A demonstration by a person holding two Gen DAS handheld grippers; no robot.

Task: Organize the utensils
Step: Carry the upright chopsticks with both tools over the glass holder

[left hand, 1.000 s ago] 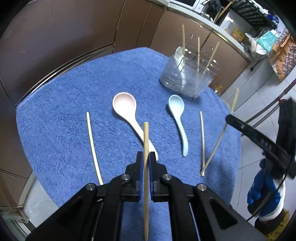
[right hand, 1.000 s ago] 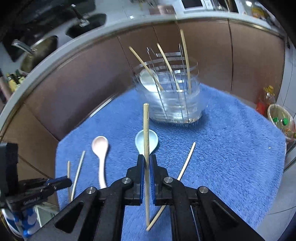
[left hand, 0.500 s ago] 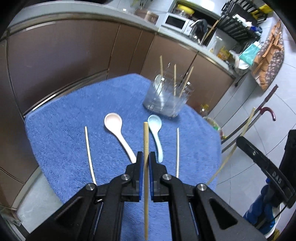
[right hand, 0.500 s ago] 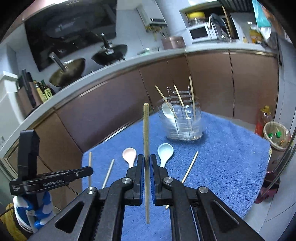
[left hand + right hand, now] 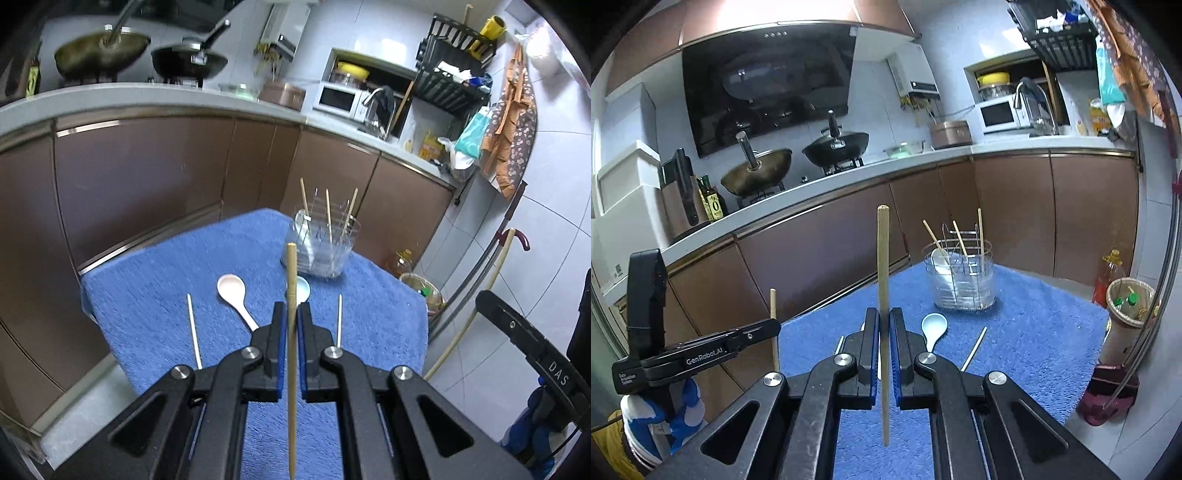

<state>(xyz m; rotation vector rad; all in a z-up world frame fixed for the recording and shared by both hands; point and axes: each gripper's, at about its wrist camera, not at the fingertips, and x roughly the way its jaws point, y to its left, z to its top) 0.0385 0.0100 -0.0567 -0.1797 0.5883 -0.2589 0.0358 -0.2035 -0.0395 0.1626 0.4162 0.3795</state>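
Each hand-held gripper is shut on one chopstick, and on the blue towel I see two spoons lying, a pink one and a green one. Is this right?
Not quite: the second spoon is light blue, not green; the right wrist view shows it beside the pink spoon. The rest holds: the left hand-held gripper and the right hand-held gripper are each shut on one chopstick, over the blue towel.

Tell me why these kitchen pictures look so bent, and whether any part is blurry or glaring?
Both views are fisheye: in the left wrist view the countertop bows and the corners go black; its woks look smeared. In the right wrist view everything is sharper, the held chopstick crisp, with bright glare on the range hood.
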